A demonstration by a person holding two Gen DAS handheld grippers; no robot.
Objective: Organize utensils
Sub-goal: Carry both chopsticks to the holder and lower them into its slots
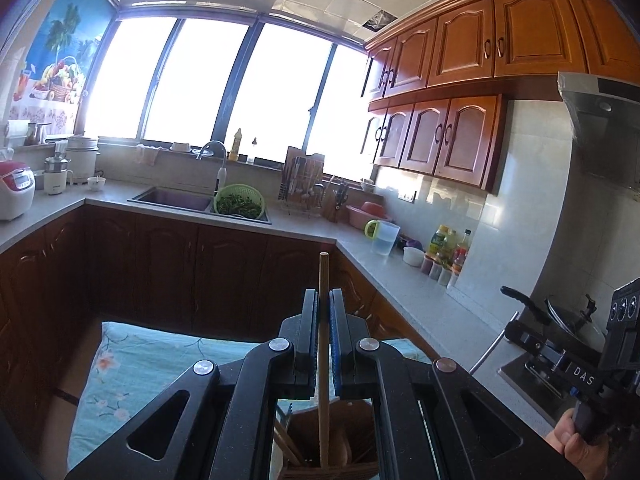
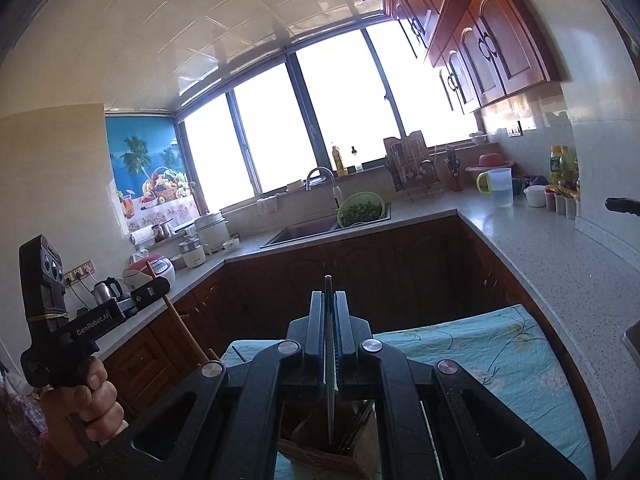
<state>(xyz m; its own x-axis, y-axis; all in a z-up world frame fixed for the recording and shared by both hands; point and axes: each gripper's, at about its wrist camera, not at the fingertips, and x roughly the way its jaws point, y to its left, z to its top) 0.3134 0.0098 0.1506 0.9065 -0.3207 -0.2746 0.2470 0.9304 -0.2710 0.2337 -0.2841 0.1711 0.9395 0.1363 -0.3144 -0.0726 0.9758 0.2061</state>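
Note:
In the left wrist view my left gripper (image 1: 323, 294) is shut on a pale wooden stick (image 1: 324, 344), likely a chopstick. The stick stands upright, and its lower end reaches into a wooden utensil holder (image 1: 296, 432) below the fingers, where other wooden utensils lean. In the right wrist view my right gripper (image 2: 329, 296) is shut on a thin dark metal utensil (image 2: 329, 384), seen edge-on, with its lower end inside the same wooden holder (image 2: 308, 456). That view also shows the left gripper (image 2: 158, 286) at the left, held by a hand (image 2: 92, 400), with the wooden stick (image 2: 184, 328) slanting down from it.
The holder stands on a table covered with a light blue flowered cloth (image 2: 480, 352). An L-shaped counter (image 1: 420, 300) carries a sink (image 1: 172, 198), a green colander (image 1: 239, 200), a clear jug (image 1: 382, 238), bottles (image 1: 448, 248) and a lidded pot (image 1: 576, 320). The right tool's black body (image 1: 580, 376) is at the right.

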